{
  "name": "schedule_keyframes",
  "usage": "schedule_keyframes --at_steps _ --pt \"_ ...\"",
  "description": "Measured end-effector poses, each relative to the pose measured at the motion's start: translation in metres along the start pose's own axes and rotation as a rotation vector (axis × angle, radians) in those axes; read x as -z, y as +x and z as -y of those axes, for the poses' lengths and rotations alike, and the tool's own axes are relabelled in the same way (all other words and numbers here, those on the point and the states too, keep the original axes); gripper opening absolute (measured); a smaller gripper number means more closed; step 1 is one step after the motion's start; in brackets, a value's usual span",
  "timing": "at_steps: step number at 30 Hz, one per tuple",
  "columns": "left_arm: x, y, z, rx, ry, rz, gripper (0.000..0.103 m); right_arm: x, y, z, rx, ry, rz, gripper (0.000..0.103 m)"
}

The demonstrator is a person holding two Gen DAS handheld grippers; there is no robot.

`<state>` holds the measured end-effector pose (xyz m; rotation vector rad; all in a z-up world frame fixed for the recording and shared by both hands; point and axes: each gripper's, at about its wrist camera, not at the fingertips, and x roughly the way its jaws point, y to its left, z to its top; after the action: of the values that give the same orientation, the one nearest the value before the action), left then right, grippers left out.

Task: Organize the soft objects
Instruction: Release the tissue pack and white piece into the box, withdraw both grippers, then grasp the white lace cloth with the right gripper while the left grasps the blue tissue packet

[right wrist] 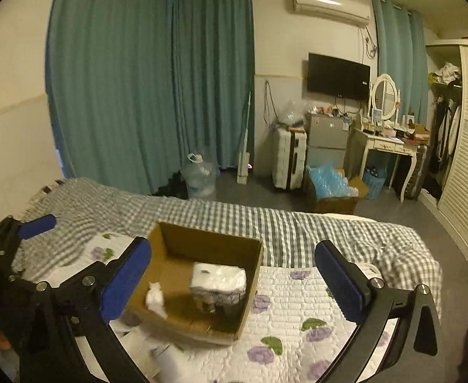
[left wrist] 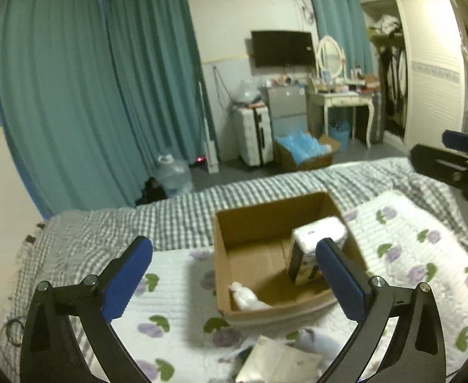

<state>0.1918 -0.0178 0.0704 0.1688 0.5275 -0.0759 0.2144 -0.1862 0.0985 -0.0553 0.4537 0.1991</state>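
Cardboard box (left wrist: 253, 233) sits open on the floral quilt (left wrist: 419, 255), over a checked bedspread (left wrist: 176, 210). Inside: a wrapped tissue pack (left wrist: 317, 239) upright against the right wall and a small white soft item (left wrist: 246, 296) at the near left corner. Left gripper (left wrist: 234, 274) and right gripper (right wrist: 234, 277) both hover above the box, jaws wide apart, holding nothing. More pale items (left wrist: 278, 357) lie on the quilt just before the box, blurred.
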Motion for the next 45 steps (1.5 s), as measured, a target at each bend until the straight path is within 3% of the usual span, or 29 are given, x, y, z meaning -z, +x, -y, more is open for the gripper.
schedule_keyframes --at_steps 8,16,21,27,32,35,39,41,42,45 --pt "0.022 -0.077 0.006 -0.001 -0.029 0.086 0.103 0.021 -0.086 0.000 -0.009 -0.028 -0.044 0.103" --pt "0.053 -0.105 0.032 0.046 -0.017 0.062 0.103 0.077 -0.136 -0.008 -0.037 -0.087 -0.056 0.103" --pt "0.087 -0.091 0.051 0.103 -0.032 -0.020 0.103 0.127 -0.111 -0.007 -0.037 -0.135 -0.201 0.103" --pt "0.139 -0.057 0.068 0.071 -0.041 -0.121 0.103 0.204 -0.032 0.010 -0.053 -0.096 -0.503 0.103" --pt "0.180 -0.030 0.073 0.066 -0.039 -0.235 0.103 0.238 -0.002 0.001 -0.066 -0.188 -0.580 0.103" --pt "0.191 -0.014 0.071 0.051 -0.051 -0.289 0.103 0.248 0.013 -0.006 -0.089 -0.223 -0.625 0.093" --pt "0.195 -0.002 0.069 0.030 -0.057 -0.325 0.103 0.260 0.038 -0.012 -0.152 -0.238 -0.707 0.068" --pt "0.195 -0.001 0.070 0.025 -0.054 -0.323 0.103 0.266 0.047 -0.010 -0.169 -0.224 -0.738 0.049" --pt "0.196 0.001 0.071 0.028 -0.056 -0.327 0.103 0.267 0.047 -0.008 -0.173 -0.212 -0.741 0.031" --pt "0.199 0.009 0.077 0.044 -0.067 -0.359 0.103 0.262 0.042 0.004 -0.184 -0.147 -0.701 0.017"
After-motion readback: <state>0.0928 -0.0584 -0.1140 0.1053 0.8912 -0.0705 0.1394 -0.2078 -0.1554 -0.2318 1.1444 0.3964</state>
